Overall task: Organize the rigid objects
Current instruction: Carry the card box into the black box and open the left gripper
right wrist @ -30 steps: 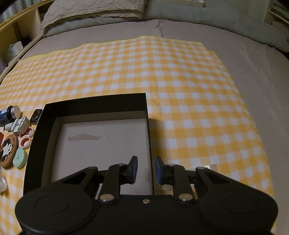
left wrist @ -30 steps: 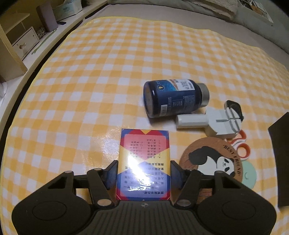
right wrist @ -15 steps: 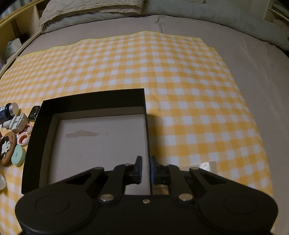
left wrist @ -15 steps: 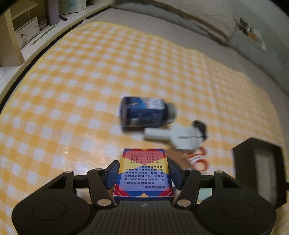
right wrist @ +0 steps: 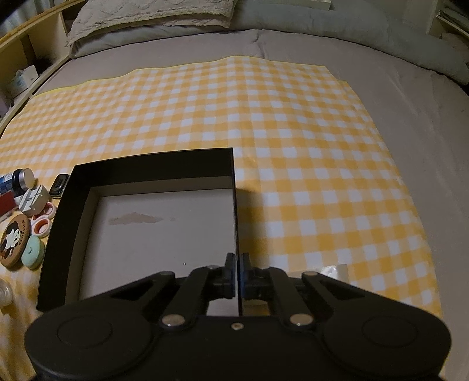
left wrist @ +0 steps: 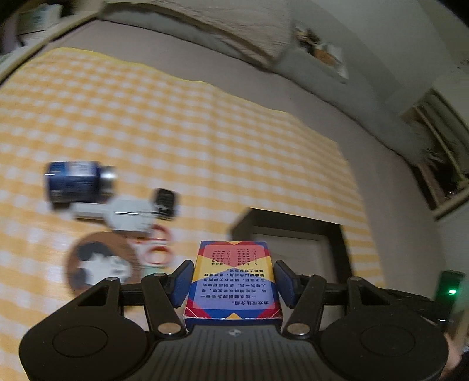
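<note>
My left gripper point(left wrist: 233, 281) is shut on a colourful card box point(left wrist: 234, 278), held above the checked cloth, left of the black box point(left wrist: 340, 234). My right gripper point(right wrist: 237, 272) is shut on the right wall of the black box point(right wrist: 234, 187), which has a white, empty floor. On the cloth to the box's left lie a blue bottle point(left wrist: 76, 181), a white plug adapter point(left wrist: 123, 214), a small black device point(left wrist: 165, 200), a panda coaster point(left wrist: 99, 263), red-and-white rings point(left wrist: 156, 249) and a mint round case point(right wrist: 32, 252). The card box shows at the right wrist view's left edge point(right wrist: 6, 203).
The yellow checked cloth point(right wrist: 293, 132) covers a grey bed point(right wrist: 425, 117) with pillows point(right wrist: 152, 17) at the far end. Shelves point(left wrist: 439, 152) stand at the right. A clear round object point(right wrist: 4, 293) lies at the cloth's left front.
My left gripper has lifted the card box off the cloth and swung it right toward the black box. My right gripper has closed onto the box's right wall.
</note>
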Available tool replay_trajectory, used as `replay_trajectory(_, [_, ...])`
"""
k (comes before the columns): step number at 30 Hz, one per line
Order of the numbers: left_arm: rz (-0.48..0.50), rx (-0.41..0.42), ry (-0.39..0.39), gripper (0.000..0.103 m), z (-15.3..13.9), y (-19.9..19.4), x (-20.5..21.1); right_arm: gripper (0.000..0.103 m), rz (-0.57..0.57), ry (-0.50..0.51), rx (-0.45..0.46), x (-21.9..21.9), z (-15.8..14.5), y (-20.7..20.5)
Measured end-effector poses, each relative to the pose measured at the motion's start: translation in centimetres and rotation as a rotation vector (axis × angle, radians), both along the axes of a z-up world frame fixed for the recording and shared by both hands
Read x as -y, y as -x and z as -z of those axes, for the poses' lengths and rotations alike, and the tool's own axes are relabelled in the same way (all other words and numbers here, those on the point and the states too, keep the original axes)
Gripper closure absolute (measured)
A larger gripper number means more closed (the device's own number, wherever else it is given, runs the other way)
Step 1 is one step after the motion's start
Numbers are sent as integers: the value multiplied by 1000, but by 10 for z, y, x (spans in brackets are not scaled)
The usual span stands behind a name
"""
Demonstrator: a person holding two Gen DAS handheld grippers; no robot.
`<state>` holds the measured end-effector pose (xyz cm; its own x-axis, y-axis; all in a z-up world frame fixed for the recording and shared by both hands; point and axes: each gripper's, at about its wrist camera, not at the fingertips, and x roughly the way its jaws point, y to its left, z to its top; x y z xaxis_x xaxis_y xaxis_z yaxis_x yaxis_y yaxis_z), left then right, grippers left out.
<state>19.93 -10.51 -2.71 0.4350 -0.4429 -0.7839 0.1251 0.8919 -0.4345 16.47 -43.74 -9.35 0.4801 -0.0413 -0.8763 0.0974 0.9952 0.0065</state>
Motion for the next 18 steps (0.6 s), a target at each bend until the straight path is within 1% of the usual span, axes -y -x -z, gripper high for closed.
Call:
replay_trajectory(3, [31, 13, 15, 43, -3, 0, 30, 100, -13, -8, 0, -2, -2, 1])
replay_trajectory(6, [50, -3, 27, 43, 2, 0, 61, 100, -26, -16, 6, -2, -4, 3])
replay_trajectory(10, [64, -33, 20, 43, 19, -3, 104, 100, -29, -36, 18, 1, -8, 7])
replay_trajectory(14, [49, -70, 29, 43, 38, -7, 134, 100, -32, -63, 23, 5, -9, 9])
replay_trajectory(16, [33, -94, 53, 43, 47, -9, 143, 100, -35, -75, 23, 7, -9, 9])
replay_trajectory(18, [14, -136, 95, 43, 59, -10, 151, 100, -34, -88, 23, 9, -8, 10])
